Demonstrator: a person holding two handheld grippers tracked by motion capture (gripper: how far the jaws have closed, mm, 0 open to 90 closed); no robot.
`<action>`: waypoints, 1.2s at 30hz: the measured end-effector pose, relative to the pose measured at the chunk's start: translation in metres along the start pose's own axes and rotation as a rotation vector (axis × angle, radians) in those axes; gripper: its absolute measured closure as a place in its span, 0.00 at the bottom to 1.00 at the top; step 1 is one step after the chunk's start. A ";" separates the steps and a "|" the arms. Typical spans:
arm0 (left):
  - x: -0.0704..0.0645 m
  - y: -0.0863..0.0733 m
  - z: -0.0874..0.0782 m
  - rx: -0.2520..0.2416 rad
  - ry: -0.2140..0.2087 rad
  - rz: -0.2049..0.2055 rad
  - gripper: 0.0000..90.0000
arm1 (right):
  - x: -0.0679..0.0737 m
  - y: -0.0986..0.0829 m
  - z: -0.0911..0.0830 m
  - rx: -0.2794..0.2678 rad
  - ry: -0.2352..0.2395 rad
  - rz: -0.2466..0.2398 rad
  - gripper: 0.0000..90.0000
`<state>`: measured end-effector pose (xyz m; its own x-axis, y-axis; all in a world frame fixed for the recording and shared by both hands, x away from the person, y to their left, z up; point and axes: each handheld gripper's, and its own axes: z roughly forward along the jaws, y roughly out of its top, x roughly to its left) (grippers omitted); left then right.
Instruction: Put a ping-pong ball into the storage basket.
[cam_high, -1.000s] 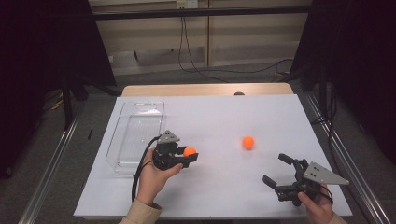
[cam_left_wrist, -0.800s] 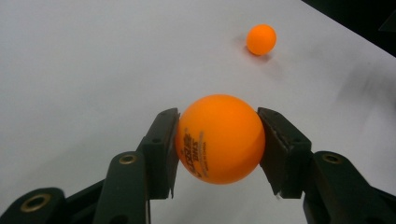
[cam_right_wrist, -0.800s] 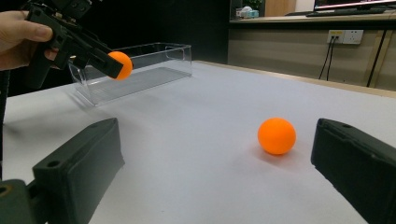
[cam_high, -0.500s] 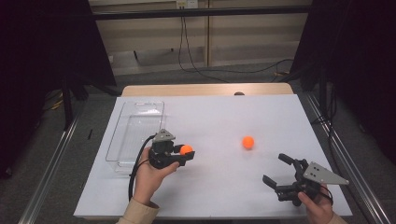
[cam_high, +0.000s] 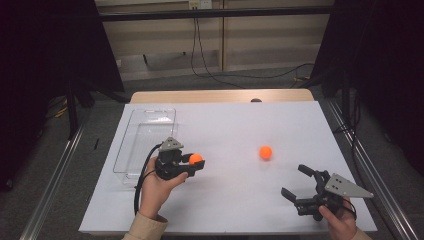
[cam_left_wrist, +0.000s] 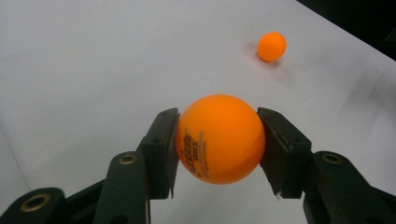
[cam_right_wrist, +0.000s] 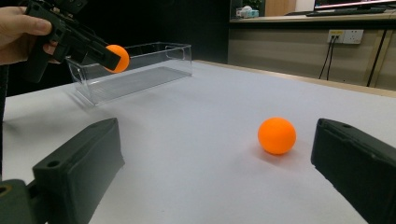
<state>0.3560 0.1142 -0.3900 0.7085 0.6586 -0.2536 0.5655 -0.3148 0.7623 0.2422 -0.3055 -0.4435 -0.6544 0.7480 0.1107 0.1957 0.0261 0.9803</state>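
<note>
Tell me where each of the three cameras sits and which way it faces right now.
High view: above the person's side, facing forward and down on the table; both hands show, left gripper and right gripper.
Left gripper view: rides the left gripper, looking along its jaws clamped on a held ball.
Right gripper view: rides the right gripper, looking low across the table between its open jaws toward the clear bin.
Shared: all three show the loose ball lying on the table.
</note>
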 end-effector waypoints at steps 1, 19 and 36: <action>0.000 0.000 0.000 0.000 0.001 0.000 0.57 | 0.000 0.000 0.000 0.000 0.000 -0.001 0.02; 0.008 -0.001 -0.008 -0.019 0.029 -0.016 0.57 | 0.000 0.000 0.000 0.000 0.002 0.000 0.02; 0.013 0.001 -0.017 -0.027 0.054 -0.025 0.57 | 0.000 0.000 0.000 0.000 0.001 -0.002 0.02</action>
<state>0.3584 0.1344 -0.3823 0.6703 0.7019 -0.2407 0.5703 -0.2797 0.7723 0.2421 -0.3055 -0.4436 -0.6559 0.7470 0.1090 0.1945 0.0277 0.9805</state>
